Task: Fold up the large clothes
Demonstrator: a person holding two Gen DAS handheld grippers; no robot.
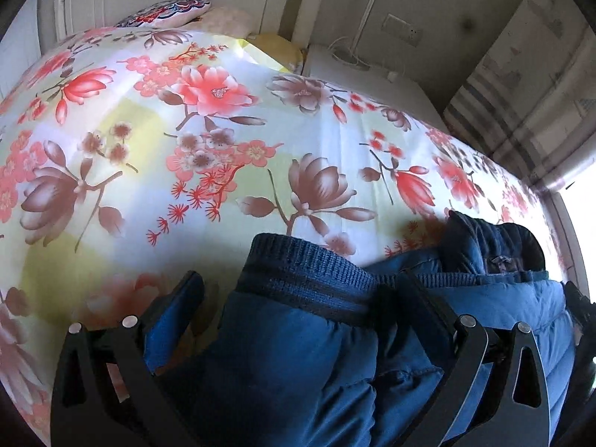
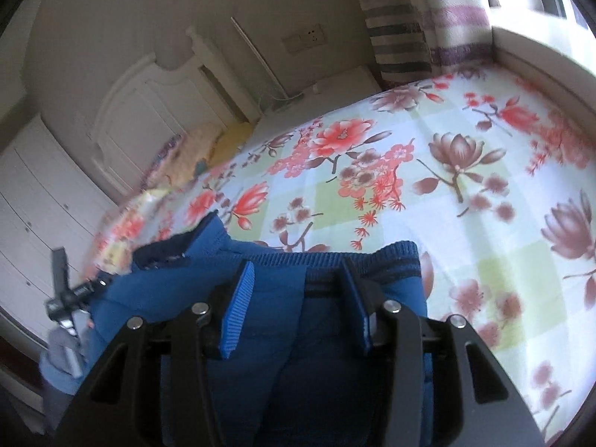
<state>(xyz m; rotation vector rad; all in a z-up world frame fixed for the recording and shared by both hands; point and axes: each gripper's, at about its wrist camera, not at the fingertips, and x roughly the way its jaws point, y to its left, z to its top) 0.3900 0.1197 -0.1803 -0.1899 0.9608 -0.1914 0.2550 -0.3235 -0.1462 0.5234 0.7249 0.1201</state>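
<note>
Blue padded jacket [image 1: 298, 354], quilted and bulky with a ribbed knit band [image 1: 309, 264] along its edge, lies at the near side of the bed, on the floral bedspread [image 1: 186, 130]. Both grippers have hold of it along that ribbed edge. In the right wrist view the right gripper [image 2: 301, 298] has its jaws partly spread with the ribbed band and a thick fold of the padded cloth between the blue pads [image 2: 238, 309]; the cloth fills the gap, so I judge it pinched rather than loose. In the left wrist view the left gripper [image 1: 298, 298] has its jaws spread wide around a fat bundle of the same jacket; whether the pads truly press on it I cannot tell, since the cloth hides the inner faces.

The step in hand looks like carrying one edge of the jacket across to make a fold. To do it well, keep both grips level with each other so the ribbed edge stays straight, and keep the cloth taut between the hands without stretching the knit. Lay the edge down flat on the open bedspread, then release only once the padding has settled, because this thick filling will spring back and skew the fold.

Farther off, pillows [image 1: 167, 13] lie by the white headboard [image 2: 149, 111], and a striped curtain [image 2: 402, 37] hangs by the window.
</note>
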